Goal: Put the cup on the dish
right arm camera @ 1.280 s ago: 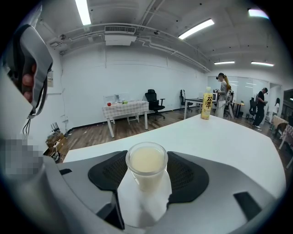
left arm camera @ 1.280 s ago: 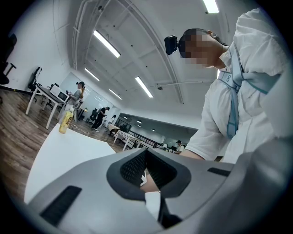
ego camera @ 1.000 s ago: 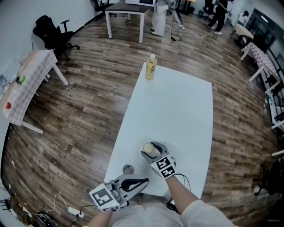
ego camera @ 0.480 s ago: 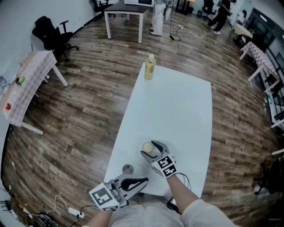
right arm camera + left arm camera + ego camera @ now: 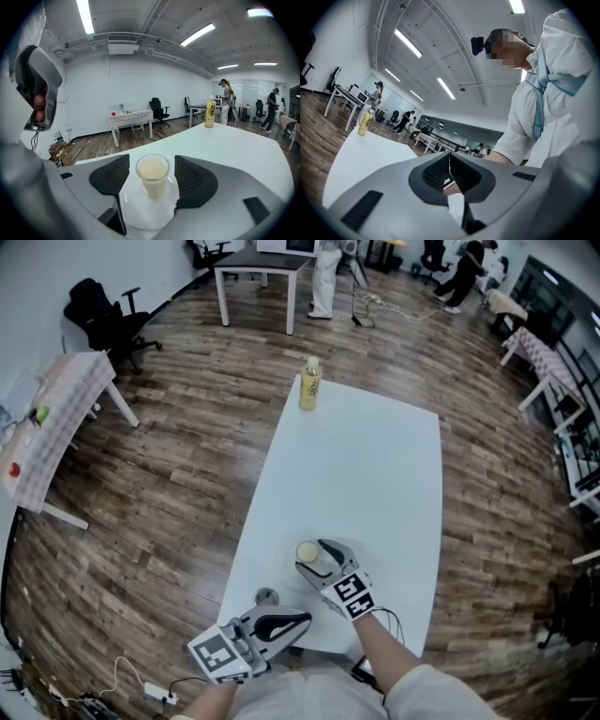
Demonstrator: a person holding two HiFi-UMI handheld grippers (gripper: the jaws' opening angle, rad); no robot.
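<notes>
1. I counted 1 cup (image 5: 153, 174), 1 dish (image 5: 140, 211), 1 bottle (image 5: 308, 383) and 1 small round object (image 5: 267, 596) on the white surface (image 5: 375, 474), and I held 2 hand-held grippers.
2. The cup stood upright on the white dish, near its middle, with its long axis vertical and its open mouth up. It was filled close to the rim with a pale, creamy liquid.
3. Cup and dish sat at the near end of the surface, close in front of me. The bottle stood upright at the far end, well apart from them.
4. My right hand-held gripper (image 5: 152, 180) pointed somewhat downward at the cup. Its jaws had just been opening and stood wide apart. The cup was between them, with a clear gap on each side, so neither of the 2 pads pressed on it.
5. My left hand-held gripper (image 5: 450, 171) lay level at the near edge of the surface, to the left of the cup. Its jaws were together with nothing between them.
6. The small round object lay just beyond the tip of the left hand-held gripper, to the left of the dish. I could not tell what it was.
</notes>
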